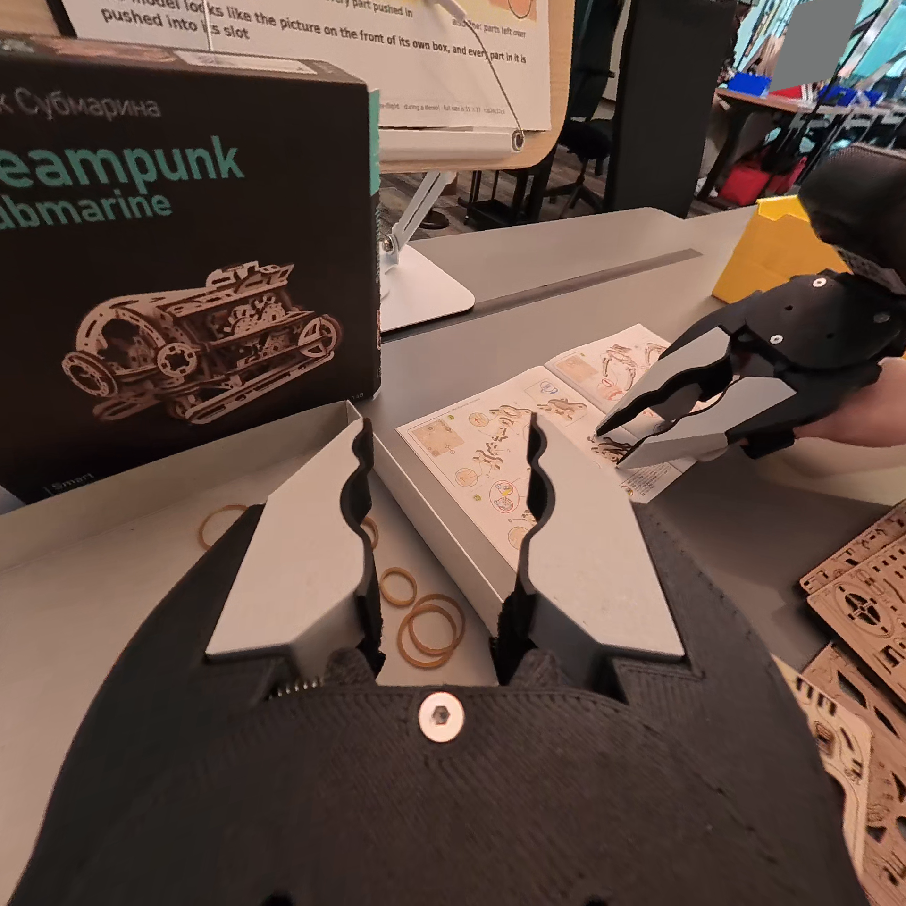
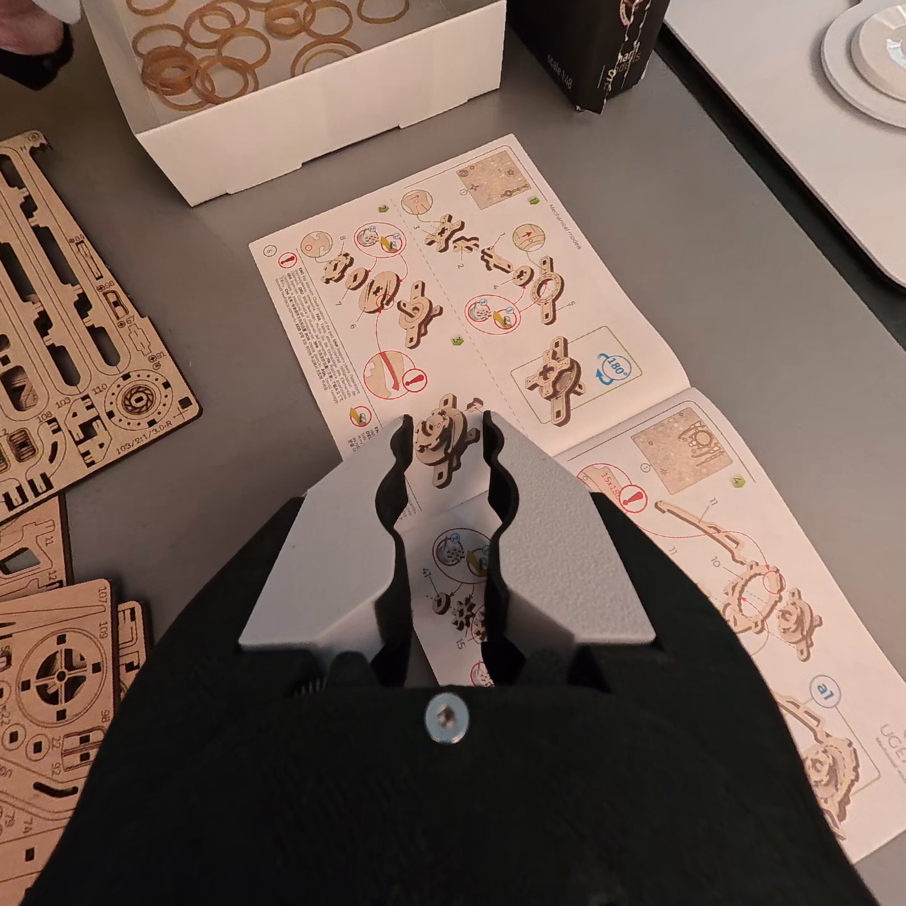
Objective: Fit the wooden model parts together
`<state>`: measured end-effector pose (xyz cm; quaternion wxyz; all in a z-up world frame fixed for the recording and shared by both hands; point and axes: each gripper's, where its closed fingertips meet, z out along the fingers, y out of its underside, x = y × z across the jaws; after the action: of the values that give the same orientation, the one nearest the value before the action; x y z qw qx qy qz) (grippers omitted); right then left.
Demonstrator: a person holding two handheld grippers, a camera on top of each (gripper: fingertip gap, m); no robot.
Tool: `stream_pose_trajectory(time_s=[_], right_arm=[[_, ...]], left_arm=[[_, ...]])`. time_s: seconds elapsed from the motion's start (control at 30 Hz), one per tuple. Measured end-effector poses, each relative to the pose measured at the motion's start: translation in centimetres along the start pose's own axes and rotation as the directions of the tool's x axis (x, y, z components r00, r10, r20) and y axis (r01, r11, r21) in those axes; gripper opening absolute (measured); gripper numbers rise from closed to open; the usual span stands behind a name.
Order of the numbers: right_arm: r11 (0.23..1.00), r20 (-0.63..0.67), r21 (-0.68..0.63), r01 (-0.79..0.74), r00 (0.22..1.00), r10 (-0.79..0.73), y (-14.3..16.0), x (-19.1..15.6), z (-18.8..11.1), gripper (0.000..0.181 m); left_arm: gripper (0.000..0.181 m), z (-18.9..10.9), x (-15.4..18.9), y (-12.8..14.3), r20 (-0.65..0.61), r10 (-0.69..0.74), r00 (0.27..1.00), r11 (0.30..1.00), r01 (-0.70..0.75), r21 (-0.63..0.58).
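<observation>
Small wooden assembly (image 2: pixel 443 441), a disc with cross-shaped tabs, lying flat on the open instruction booklet (image 2: pixel 539 304) near its centre fold. Framed on both sides by the fingers of the right gripper (image 2: pixel 447 419), held apart with tips lowered to the page; contact with the piece not discernible. Seen from the left wrist view as a dark lump (image 1: pixel 608 446) at those same tips, with a hand (image 1: pixel 843 426) behind the tool.

Booklet spread on a grey table (image 2: pixel 220 367). To its left, uncut wooden sheets (image 2: pixel 73 318) in an overlapping stack. Just beyond its far edge, a white tray (image 2: pixel 318 132) holding loose rubber bands (image 2: pixel 206 63).

Left gripper (image 1: pixel 448 426) poised over the tray's near corner, fingers spread wide, nothing between them. Behind the tray, a dark kit box (image 1: pixel 196 245) standing upright, with the white base of a stand (image 1: pixel 421 294) beside it. Farther right, a yellow bin (image 1: pixel 765 255).
</observation>
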<state>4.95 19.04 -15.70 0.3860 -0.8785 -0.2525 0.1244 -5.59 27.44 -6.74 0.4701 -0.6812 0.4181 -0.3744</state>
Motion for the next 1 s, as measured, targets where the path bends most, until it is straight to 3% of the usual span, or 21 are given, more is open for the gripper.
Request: stream_pose_trajectory(time_s=[0.63,1.0], right_arm=[[0.999,-0.021,0.002,0.044,0.999,-0.044,-0.2,0.0,0.0,0.029],[0.989,-0.097,0.127,0.073,0.993,-0.061,-2.5,1.3,-1.8,0.034]], left_arm=[[0.061,0.1,0.0,0.2,-0.003,-0.003,1.000,1.000,0.003,-0.007],[0.060,0.2,0.0,0.4,-0.008,-0.001,1.000,1.000,0.001,-0.012]])
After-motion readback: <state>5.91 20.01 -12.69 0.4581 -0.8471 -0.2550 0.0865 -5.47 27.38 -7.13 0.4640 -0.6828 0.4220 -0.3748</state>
